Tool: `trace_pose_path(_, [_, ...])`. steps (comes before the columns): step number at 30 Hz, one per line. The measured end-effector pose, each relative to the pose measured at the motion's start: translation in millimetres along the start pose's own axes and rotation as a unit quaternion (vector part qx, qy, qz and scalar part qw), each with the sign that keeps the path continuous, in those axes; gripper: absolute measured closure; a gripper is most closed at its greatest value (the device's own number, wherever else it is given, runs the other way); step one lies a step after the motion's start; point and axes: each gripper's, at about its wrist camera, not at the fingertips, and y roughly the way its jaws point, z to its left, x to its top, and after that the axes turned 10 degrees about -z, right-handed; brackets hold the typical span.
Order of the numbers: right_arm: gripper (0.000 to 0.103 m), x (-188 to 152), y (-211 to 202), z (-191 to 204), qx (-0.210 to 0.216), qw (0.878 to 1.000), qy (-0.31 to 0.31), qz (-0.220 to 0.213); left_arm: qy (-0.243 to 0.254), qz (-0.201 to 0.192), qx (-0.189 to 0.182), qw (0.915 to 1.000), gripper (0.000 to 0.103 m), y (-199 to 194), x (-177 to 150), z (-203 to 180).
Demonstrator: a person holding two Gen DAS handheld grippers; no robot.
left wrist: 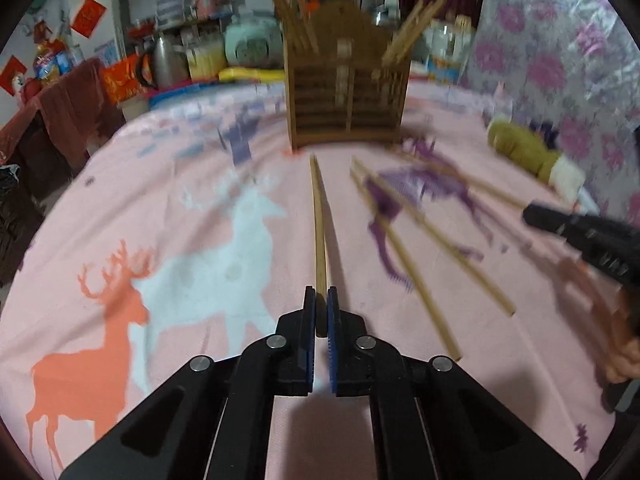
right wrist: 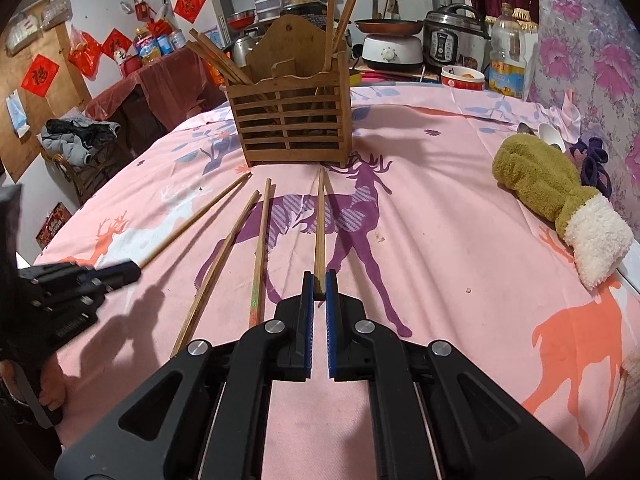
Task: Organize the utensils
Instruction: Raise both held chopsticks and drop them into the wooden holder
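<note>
Each hand-held gripper, left (left wrist: 321,300) and right (right wrist: 319,284), clamps one chopstick; only the right view shows the cooker (right wrist: 452,42).

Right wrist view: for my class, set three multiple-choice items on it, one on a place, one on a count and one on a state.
1. Where does the wooden holder stand?
A. On the pink cloth, beyond the chopsticks' far tips
B. On the floor
C. Between the jaws

2. How many loose chopsticks lie on the cloth, in no jaws?
A. None
B. Two
C. Six

3. How does the right gripper stand?
A. Wide open and empty
B. Shut on nothing
C. Shut on a chopstick

Answers:
1 A: the holder sits on the cloth past the chopstick tips.
2 B: two lie free side by side, left of the gripped one.
3 C: the blue pads press the chopstick's near end.
</note>
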Motion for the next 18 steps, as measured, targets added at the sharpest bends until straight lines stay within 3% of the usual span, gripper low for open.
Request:
trace_pose_path(7, [0.097, 4, -9, -1, 0.009, 1.000, 0.006, -0.021, -0.012, -0.064, -0.003, 0.9979, 0.097, -39, 28, 2])
trace_pose_path(18, [0.097, 37, -40, 1, 0.023, 0.996, 0.014, -0.083, 0.001, -0.109, 0.004, 0.9940, 0.097, -67, 95, -7])
